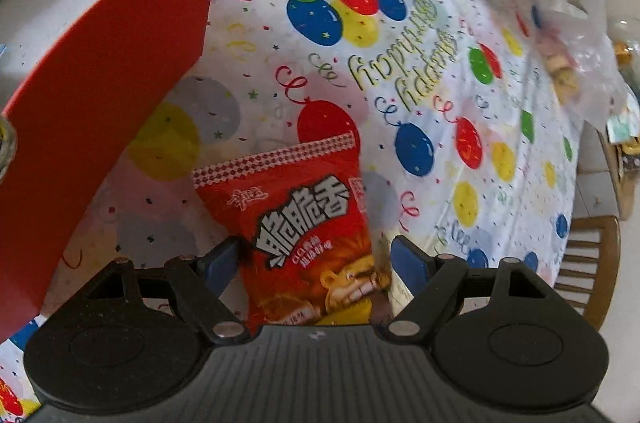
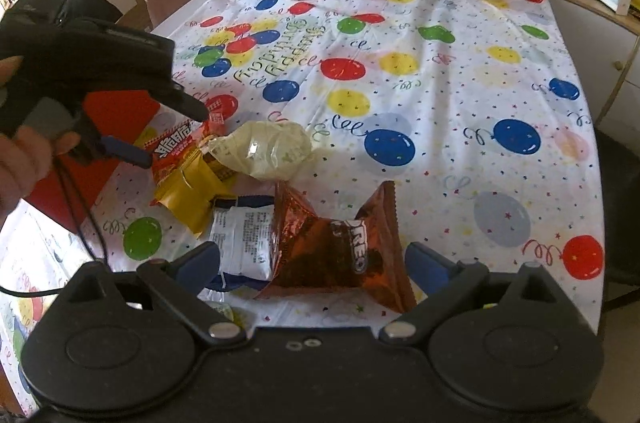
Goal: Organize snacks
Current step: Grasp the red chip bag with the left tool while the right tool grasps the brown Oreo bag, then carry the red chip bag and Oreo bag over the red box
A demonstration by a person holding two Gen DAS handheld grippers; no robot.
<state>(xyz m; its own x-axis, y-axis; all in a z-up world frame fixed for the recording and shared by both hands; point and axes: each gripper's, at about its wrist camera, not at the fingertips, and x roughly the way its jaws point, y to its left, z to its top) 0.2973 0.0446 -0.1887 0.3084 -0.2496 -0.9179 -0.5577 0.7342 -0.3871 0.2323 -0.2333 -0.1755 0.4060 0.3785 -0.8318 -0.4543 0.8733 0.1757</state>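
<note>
The left gripper [image 1: 314, 259] hangs steeply over a red snack packet [image 1: 304, 235] lying flat on the table [image 1: 440, 103], which is covered in a balloon-print cloth. Its jaws are spread wide, one blue pad on either side of the packet and neither pressing on it. In the left wrist view the packet's long axis runs away from the camera, its checked sealed edge at the far end and tilted slightly to the left. A red box [image 1: 104, 111] stands just beside it on the left. The right gripper [image 2: 310, 263] has its jaws released too, straddling a crumpled copper-brown Oreo packet [image 2: 340, 247] without touching it; that packet's long axis lies roughly across the view. A white packet [image 2: 240, 243] lies partly under it, with a yellow packet [image 2: 188, 191] and a pale bag [image 2: 264, 147] farther off.
</note>
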